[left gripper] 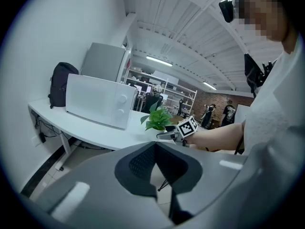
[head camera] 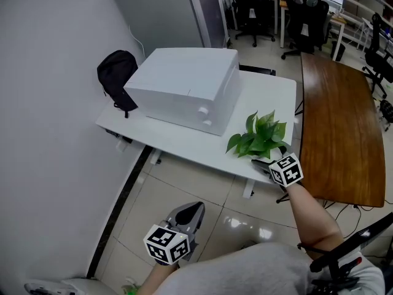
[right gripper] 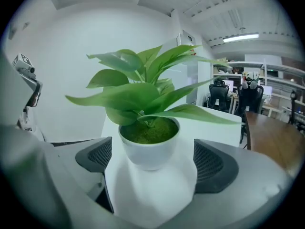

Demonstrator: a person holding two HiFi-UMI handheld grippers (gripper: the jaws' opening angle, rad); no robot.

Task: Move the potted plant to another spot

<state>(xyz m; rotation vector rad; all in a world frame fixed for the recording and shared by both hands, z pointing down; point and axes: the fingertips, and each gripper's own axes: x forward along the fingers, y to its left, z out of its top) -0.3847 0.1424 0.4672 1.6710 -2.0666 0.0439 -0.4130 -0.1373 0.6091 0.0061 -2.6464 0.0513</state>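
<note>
A potted plant (head camera: 259,134) with broad green leaves in a small white pot (right gripper: 149,149) stands at the near right corner of the white table (head camera: 178,137). My right gripper (head camera: 267,160) is open at the table's edge, one pad (right gripper: 95,157) on each side of the pot with a gap to it. In the left gripper view the plant (left gripper: 157,119) shows just beyond that gripper (left gripper: 167,136). My left gripper (head camera: 189,212) hangs low over the floor in front of the table, away from the plant, its jaws together with nothing between them.
A white microwave-like box (head camera: 184,88) takes up the table's middle, with a black backpack (head camera: 116,75) against the wall at its left end. A brown wooden table (head camera: 338,121) adjoins on the right. Black office chairs (head camera: 252,8) and desks stand at the back.
</note>
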